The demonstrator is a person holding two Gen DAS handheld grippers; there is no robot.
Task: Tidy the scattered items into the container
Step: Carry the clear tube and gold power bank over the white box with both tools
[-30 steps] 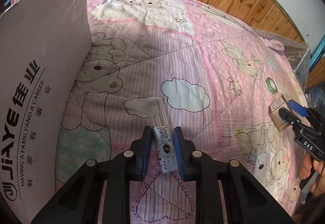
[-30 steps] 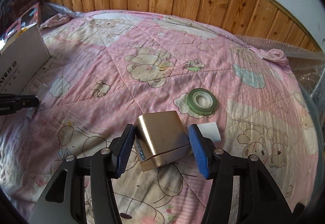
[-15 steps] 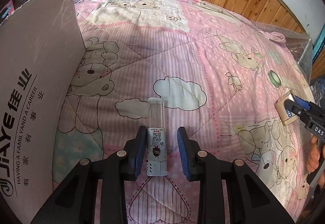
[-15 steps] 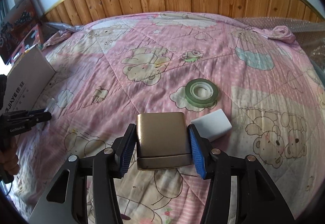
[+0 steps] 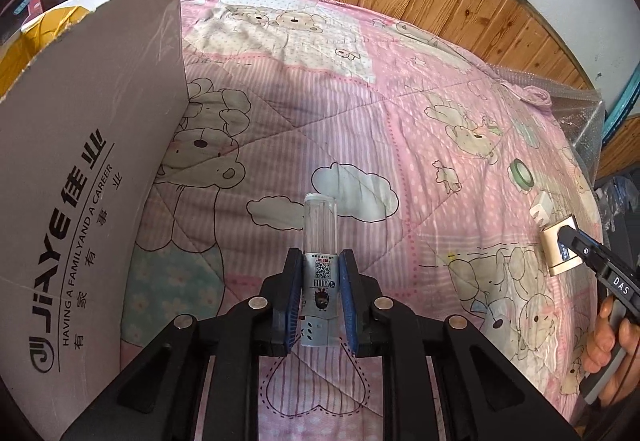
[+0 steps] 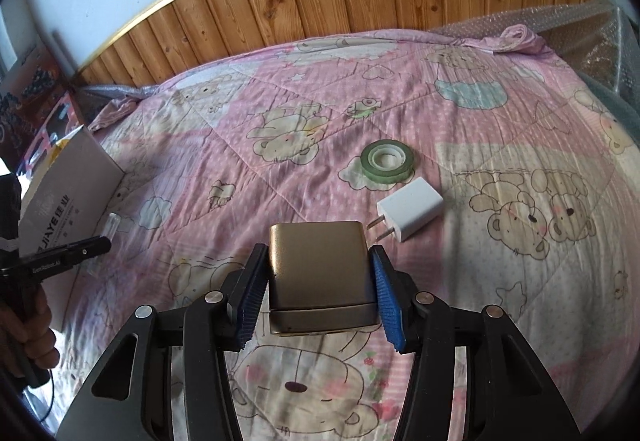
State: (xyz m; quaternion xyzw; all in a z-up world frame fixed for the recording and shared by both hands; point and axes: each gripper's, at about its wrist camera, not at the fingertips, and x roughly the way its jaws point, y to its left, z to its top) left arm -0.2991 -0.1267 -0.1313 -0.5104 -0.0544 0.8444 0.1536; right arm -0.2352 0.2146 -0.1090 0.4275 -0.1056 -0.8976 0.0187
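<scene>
Both grippers have closed in since a second ago: left gripper [image 5: 319, 295] had the tube loose between wider pads, now the pads press its labelled lower half; right gripper [image 6: 318, 291] went from straddling the gold box skewed to squared up on it. Largest first: quilt [image 5: 400, 113] covers the whole bed, soft and wrinkled, so expect items to sink and tilt on lift. Carton [image 5: 80, 169] stands at the left edge, open top, flap wall facing the left gripper, close by; it's well apart from the right one. Gold box [image 6: 320, 273] sits between the right pads, nearly touching both sides; whether it's fully clamped I can't tell. Charger [image 6: 408, 213] lies just beyond it, prongs toward the box, and tape roll [image 6: 386, 161] just past that, both still on the quilt. Tube [image 5: 319, 241] is clear plastic, narrow, slippery-looking. My read: grasp step, lift next. Keep the squeeze on the tube's label, not the clear top, lift straight, clear the flap edge before dropping in. Right side: confirm pad contact low on the box walls before lifting, avoid dragging the charger.
</scene>
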